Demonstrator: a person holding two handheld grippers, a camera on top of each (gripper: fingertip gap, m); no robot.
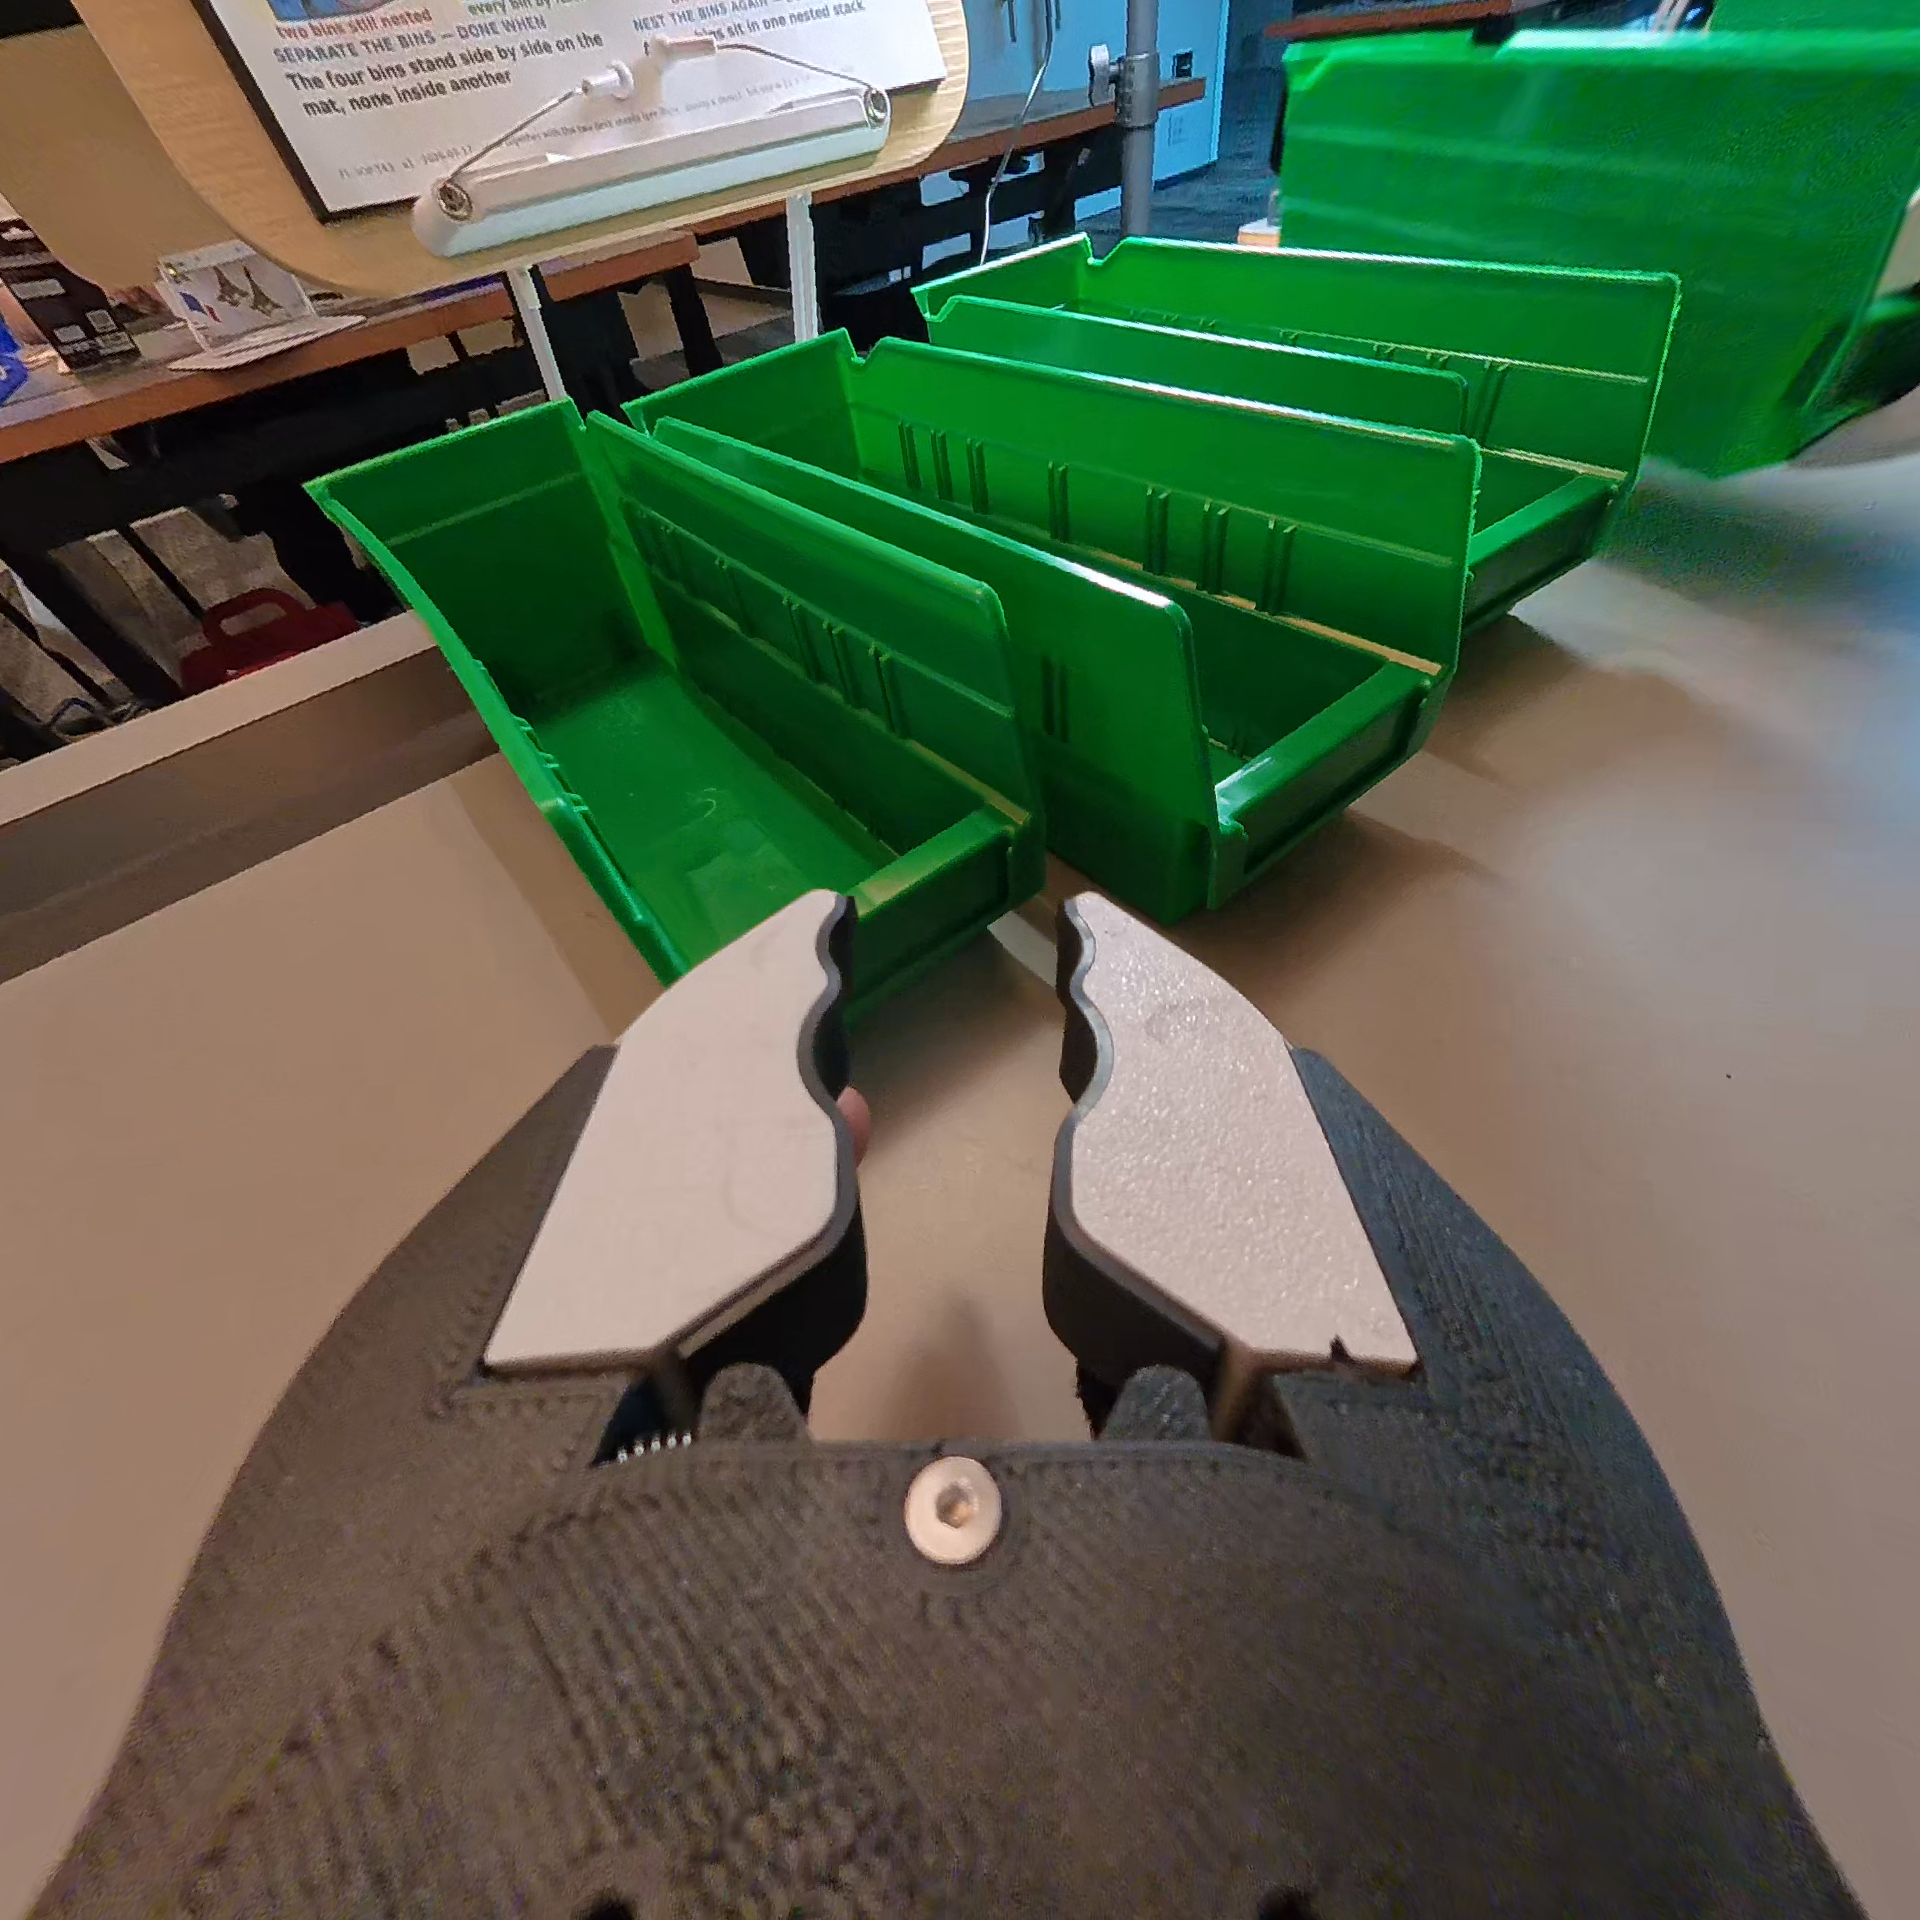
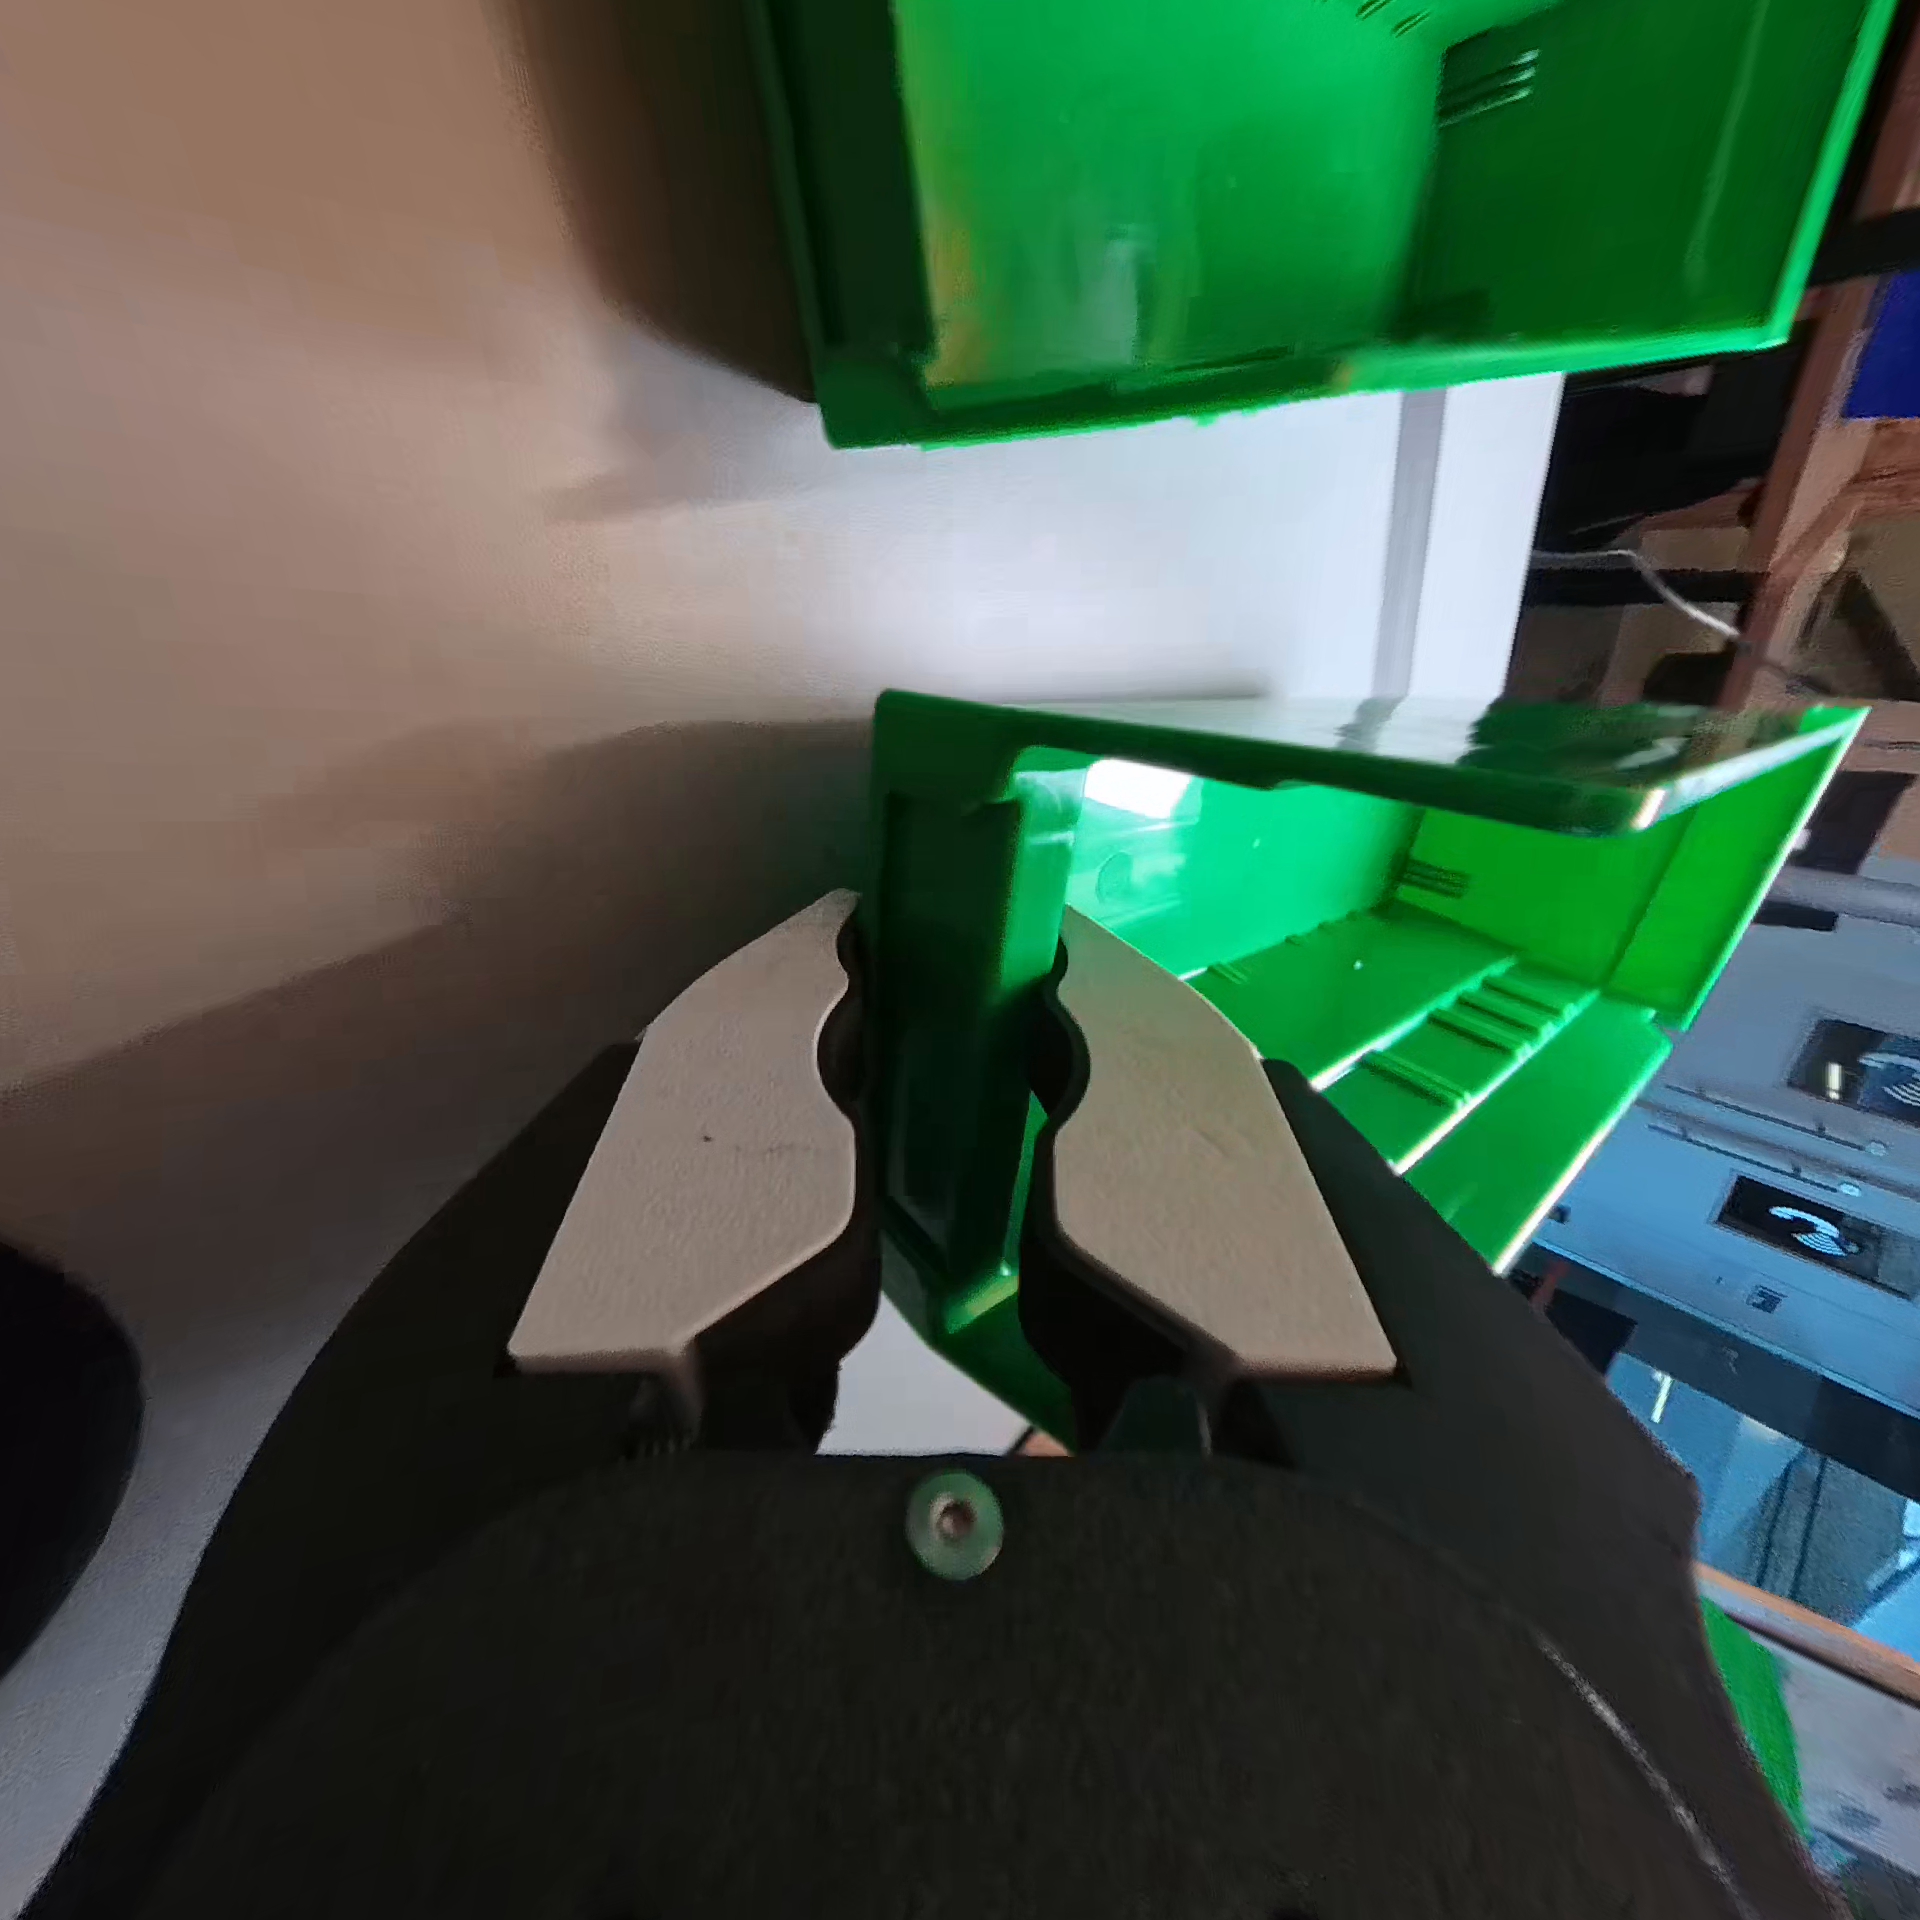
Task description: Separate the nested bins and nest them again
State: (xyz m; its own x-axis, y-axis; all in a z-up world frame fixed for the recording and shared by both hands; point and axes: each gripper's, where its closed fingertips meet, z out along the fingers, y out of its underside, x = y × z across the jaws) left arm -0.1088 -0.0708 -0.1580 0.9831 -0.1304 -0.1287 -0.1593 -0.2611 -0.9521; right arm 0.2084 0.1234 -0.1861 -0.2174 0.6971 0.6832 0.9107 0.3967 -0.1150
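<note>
Three green bins stand side by side on the tan table in the left wrist view: a near one [image 1: 727,727], a middle one [image 1: 1195,665] and a far one [image 1: 1455,364]. My left gripper [image 1: 956,935] is open and empty, just in front of the near bin's front lip. A fourth green bin [image 1: 1558,229] is held in the air at the upper right, blurred. In the right wrist view my right gripper [image 2: 956,956] is shut on that bin's front wall [image 2: 956,1039], and the view is rolled sideways. Another bin [image 2: 1195,187] shows above it.
A wooden clipboard with a printed sheet [image 1: 582,114] stands on a stand behind the bins. The table's left edge [image 1: 208,727] runs close to the near bin. Desks and shelving [image 2: 1818,520] fill the background. Some 40 cm of space lies between my two pairs of fingers.
</note>
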